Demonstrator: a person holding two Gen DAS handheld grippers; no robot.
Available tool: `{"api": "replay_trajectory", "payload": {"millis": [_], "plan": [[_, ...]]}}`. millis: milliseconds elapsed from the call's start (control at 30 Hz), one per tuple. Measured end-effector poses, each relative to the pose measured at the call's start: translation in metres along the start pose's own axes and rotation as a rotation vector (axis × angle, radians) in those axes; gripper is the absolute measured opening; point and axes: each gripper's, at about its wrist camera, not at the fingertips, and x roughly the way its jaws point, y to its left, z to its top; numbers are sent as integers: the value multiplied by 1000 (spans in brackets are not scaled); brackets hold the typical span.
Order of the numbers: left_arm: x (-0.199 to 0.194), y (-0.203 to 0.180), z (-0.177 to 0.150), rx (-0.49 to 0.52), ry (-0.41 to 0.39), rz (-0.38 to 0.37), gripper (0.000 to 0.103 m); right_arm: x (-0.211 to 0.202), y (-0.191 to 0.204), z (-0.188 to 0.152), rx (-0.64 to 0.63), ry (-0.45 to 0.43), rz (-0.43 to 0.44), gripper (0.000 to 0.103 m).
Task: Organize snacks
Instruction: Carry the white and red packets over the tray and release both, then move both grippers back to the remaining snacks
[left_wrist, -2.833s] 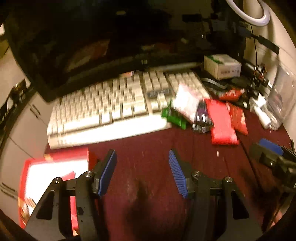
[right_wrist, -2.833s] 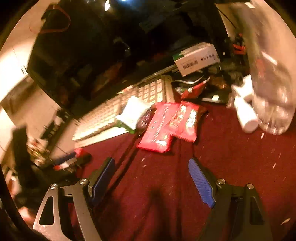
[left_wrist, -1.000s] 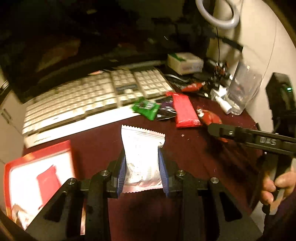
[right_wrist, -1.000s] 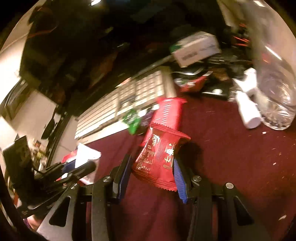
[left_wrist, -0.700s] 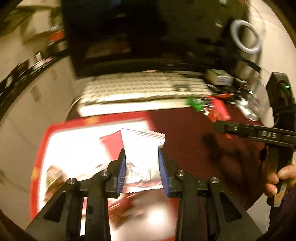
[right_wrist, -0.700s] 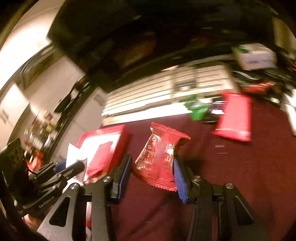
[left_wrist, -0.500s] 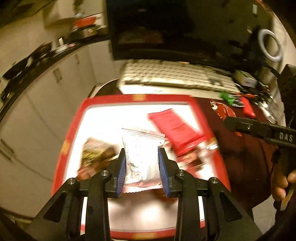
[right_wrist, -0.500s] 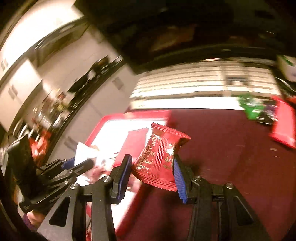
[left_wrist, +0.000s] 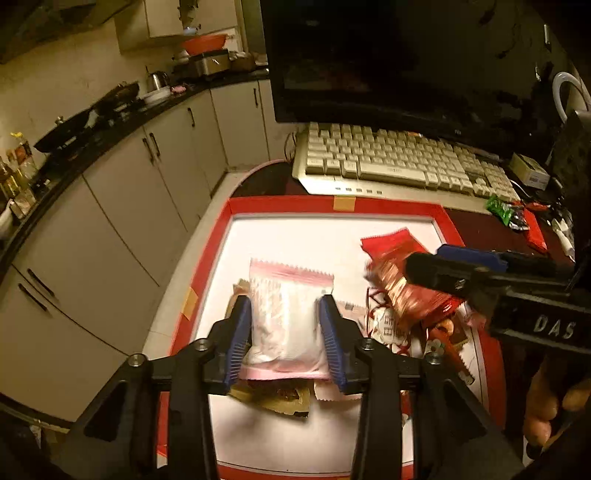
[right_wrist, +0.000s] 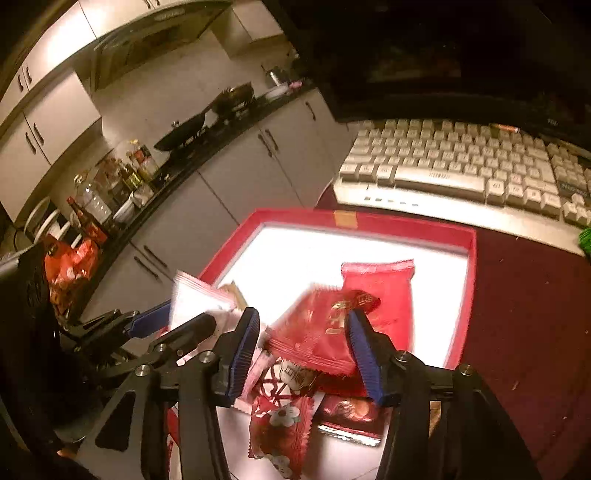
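While both grippers hang over a red-rimmed tray (left_wrist: 291, 204) with a white floor, each has a snack packet between its blue pads, and the jaws of both are opening. The left gripper (left_wrist: 286, 338) frames a white packet (left_wrist: 286, 314) with pink crimped ends that stands upright between the pads; the pads sit right at its sides, and whether they press on it cannot be told. In the right wrist view, the right gripper (right_wrist: 303, 350) has a red packet (right_wrist: 317, 339) with gold print between its pads: the packet is blurred and tilted, its right end lies against the right pad, and a gap shows between its left end and the left pad.

Both packets are above the snacks already lying in the tray: a flat red packet (right_wrist: 380, 291) towards the far side, a red wrapper with white flowers (right_wrist: 280, 421) and a dark red packet (right_wrist: 351, 415) nearer the camera, and a brown-and-gold wrapper (left_wrist: 275, 397) under the left gripper. The tray rests at the near left corner of a dark red tabletop (right_wrist: 524, 306), just in front of a cream keyboard (left_wrist: 399, 162) that sits below a dark monitor (left_wrist: 388, 62). Further right on the tabletop, beside the keyboard's end, lie a green wrapper (left_wrist: 498, 210) and another red packet (left_wrist: 535, 234). A hand (left_wrist: 546, 402) grips the right tool's handle at the lower right edge of the left wrist view. Pale kitchen cabinets (left_wrist: 122, 206) line the room behind.
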Motion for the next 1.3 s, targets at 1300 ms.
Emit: {"api": "replay_trajectory", "payload": {"millis": [1300], "plan": [[74,-264,92,372,113,-96,67,-111,-276,-8,352,-16,-483,66]]}}
